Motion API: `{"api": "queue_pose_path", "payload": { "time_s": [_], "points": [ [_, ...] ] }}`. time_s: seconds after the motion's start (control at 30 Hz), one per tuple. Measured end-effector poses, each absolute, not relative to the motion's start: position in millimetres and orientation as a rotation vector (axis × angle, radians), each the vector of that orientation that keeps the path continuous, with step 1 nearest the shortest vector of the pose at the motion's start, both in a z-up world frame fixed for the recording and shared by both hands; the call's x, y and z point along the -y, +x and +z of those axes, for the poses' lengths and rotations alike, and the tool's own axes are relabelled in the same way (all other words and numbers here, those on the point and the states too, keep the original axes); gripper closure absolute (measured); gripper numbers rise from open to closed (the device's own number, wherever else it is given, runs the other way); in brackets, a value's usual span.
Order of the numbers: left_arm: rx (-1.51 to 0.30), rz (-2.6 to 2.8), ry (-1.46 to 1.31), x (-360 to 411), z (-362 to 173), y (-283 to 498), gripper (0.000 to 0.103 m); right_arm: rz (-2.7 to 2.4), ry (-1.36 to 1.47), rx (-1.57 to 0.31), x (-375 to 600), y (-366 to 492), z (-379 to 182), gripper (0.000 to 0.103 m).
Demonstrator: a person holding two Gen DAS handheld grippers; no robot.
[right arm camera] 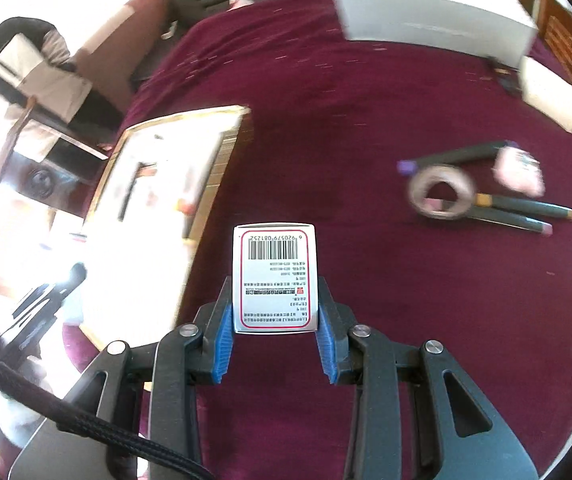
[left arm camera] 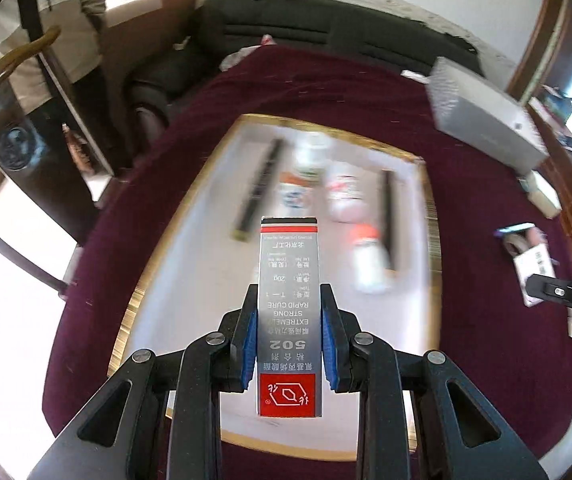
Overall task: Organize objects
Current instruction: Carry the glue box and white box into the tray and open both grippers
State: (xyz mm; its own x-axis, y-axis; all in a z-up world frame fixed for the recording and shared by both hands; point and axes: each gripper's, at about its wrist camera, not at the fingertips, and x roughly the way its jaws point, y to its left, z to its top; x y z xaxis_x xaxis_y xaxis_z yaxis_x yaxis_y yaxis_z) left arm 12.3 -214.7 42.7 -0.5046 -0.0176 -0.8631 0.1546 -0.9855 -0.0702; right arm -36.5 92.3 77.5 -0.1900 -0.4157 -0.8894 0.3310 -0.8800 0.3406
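Nearest the left wrist camera, the left claw [left arm camera: 289, 320] is clamped on a tall, narrow glue box [left arm camera: 289, 312] printed "502", its blue pads [left arm camera: 250, 336] pressing both long sides. The box hangs above a white tray [left arm camera: 190, 248] with a gold rim. Inside the tray, blurred, lie two dark pens [left arm camera: 260, 188], one toward each side, and between them white bottles [left arm camera: 343, 194], one with a red cap [left arm camera: 365, 232].

In the right wrist view, the right claw [right arm camera: 274, 312] grips a small white box [right arm camera: 274, 280] with a red border and a barcode, its blue pads [right arm camera: 224, 332] against the box's sides. It is held above bare cloth, just right of the same tray [right arm camera: 222, 152].

The worktop is draped in a dark maroon cloth [right arm camera: 325, 100] that covers it edge to edge. Farther right on it sit a roll of tape [right arm camera: 441, 192] resting over pencils [right arm camera: 525, 208], a dark pen with a purple tip beside them, and a blurred pinkish thing I cannot identify. At the far edge stands a large grey-white carton [right arm camera: 433, 12], with a smaller pale box [right arm camera: 549, 96] to its right.

Beyond the worktop are a black sofa [left arm camera: 325, 28] against a white wall, a wooden chair [left arm camera: 18, 56] draped with clothing to the left, and wooden trim to the right.
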Motion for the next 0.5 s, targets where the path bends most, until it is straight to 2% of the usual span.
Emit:
{"api": "queue_pose_path", "payload": {
  "time_s": [0.17, 0.5],
  "points": [
    [-0.210, -2.596, 1.537, 251, 20, -6, 0.080, -2.015, 1.617, 0.077, -28, -34, 69, 0.070],
    [-0.221, -2.601, 1.678, 277, -18, -38, 0.080, -1.862, 1.713, 0.060, 75, -37, 24, 0.069]
  ]
}}
